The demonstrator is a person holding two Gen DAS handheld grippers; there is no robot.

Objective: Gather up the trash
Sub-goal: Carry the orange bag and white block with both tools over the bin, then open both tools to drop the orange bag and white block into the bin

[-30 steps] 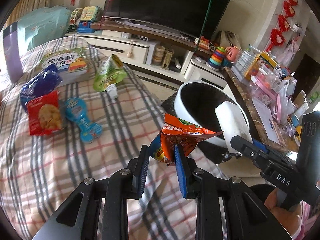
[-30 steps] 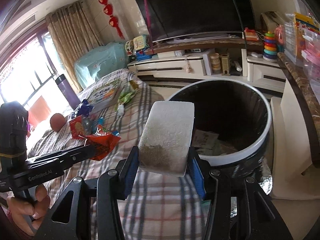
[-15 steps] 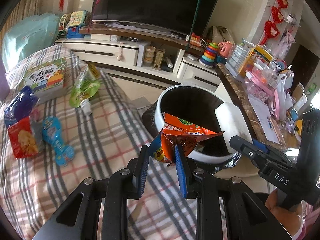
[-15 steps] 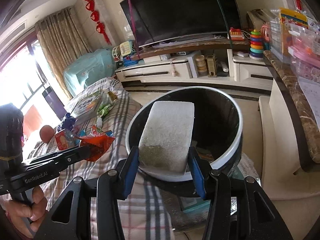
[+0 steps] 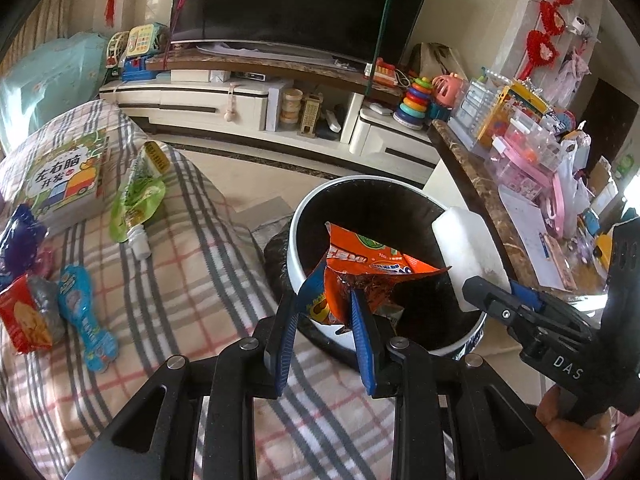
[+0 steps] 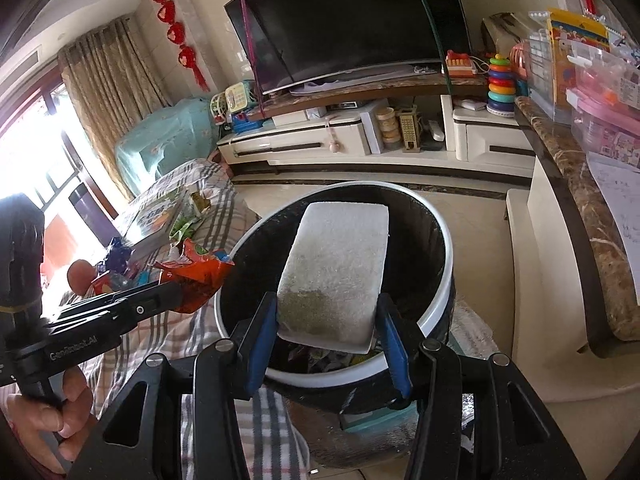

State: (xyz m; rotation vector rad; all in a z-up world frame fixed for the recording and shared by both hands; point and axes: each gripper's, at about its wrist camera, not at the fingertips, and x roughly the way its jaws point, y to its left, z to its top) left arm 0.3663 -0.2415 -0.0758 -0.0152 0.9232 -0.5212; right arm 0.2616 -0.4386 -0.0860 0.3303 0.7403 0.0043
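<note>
A checked grey, white and red blanket [image 5: 192, 288] covers the large soft surface on the left of both views. Beside its edge, on the tiled floor, stands a round black waste bin with a white rim [image 5: 297, 216], lined with a dark bag; scraps of paper and wrappers lie at its bottom.

On the blanket, well apart from the bin, lie a flat children's book with a green and white cover [image 5: 66, 178], a green spouted drink pouch with a white cap [image 5: 136, 204], a light-blue bottle-shaped packet [image 5: 82, 322], a red snack packet with a picture of a biscuit [image 5: 22, 320] and a dark blue crumpled wrapper [image 5: 20, 236].

The right gripper [image 6: 327, 330] is clamped on a white rectangular foam block with a soiled grey-green lower end [image 6: 340, 268] — both blue pads press its long sides. The block is held tilted above the bin's opening, its far end over the interior.

The left gripper [image 5: 325, 316] is closed on a crumpled orange snack wrapper with a blue edge [image 5: 360, 264], pinched at its lower part between the blue pads. The wrapper hangs over the near rim of the bin, above the opening — not inside it.

A person's hand [image 6: 60, 408] grips the left tool's handle at the lower left of the right wrist view.
</note>
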